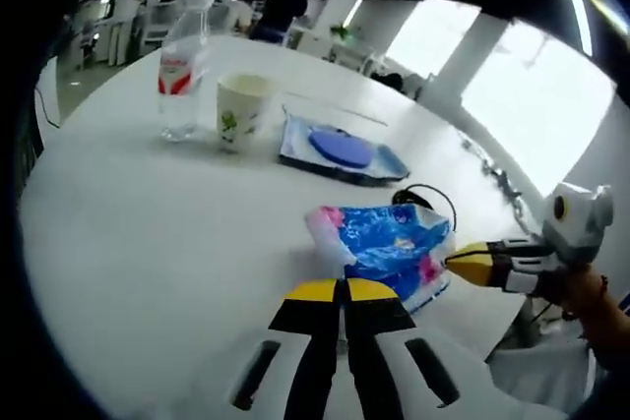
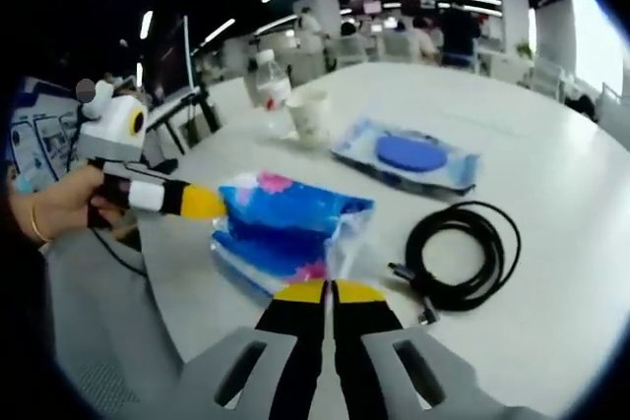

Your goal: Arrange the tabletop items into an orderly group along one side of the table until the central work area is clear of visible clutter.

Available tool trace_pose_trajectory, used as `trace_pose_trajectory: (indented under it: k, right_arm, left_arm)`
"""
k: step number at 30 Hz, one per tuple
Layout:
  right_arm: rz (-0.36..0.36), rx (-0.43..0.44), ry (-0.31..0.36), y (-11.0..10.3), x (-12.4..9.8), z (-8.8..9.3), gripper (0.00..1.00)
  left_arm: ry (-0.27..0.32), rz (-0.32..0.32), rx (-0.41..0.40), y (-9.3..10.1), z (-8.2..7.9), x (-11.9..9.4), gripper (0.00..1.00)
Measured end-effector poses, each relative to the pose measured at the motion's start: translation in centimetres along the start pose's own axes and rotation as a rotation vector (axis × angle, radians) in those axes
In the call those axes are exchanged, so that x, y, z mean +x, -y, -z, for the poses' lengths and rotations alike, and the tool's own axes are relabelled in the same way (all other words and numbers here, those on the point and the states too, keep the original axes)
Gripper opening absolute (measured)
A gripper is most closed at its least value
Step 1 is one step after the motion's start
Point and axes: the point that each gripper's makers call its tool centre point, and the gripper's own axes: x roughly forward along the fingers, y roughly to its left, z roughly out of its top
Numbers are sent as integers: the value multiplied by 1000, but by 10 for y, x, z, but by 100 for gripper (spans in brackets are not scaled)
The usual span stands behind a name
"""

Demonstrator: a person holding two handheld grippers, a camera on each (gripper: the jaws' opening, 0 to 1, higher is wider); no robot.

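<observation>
A: What colours did the desk (image 1: 148,233) and the things on it have?

B: The desk was plain white. The crinkled bag (image 1: 389,248) was bright blue with pink and white patches. The cable (image 2: 463,253) was black.

A: And further back?

B: The clear bottle (image 1: 183,66) wore a red and white label. The paper cup (image 1: 239,110) was cream with a small green motif. The flat packet (image 1: 340,152) was pale blue around a darker blue disc.

A: The claws?

B: The left claw (image 1: 343,292) and right claw (image 2: 328,294) were black with yellow tips.

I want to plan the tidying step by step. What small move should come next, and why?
Probably slide the blue packet toward the bottle and paper cup. Both grippers, left and right, meet at its edges, jaws shut, while it lies apart from that row.
</observation>
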Motion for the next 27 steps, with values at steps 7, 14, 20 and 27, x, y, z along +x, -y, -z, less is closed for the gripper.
trace_pose_trajectory:
  k: [7,14,20,27]
  right_arm:
    - [38,22,18,15,-17,-7,0]
    - [63,42,20,26,-28,-12,0]
    - [95,67,5,41,-41,-14,0]
    - [132,81,4,57,-57,-18,0]
  left_arm:
    - [-2,62,5,18,-5,4,0]
    - [-3,109,21,37,-14,6,0]
    - [-12,157,39,55,-21,14,0]
    - [-12,215,87,81,-36,21,0]
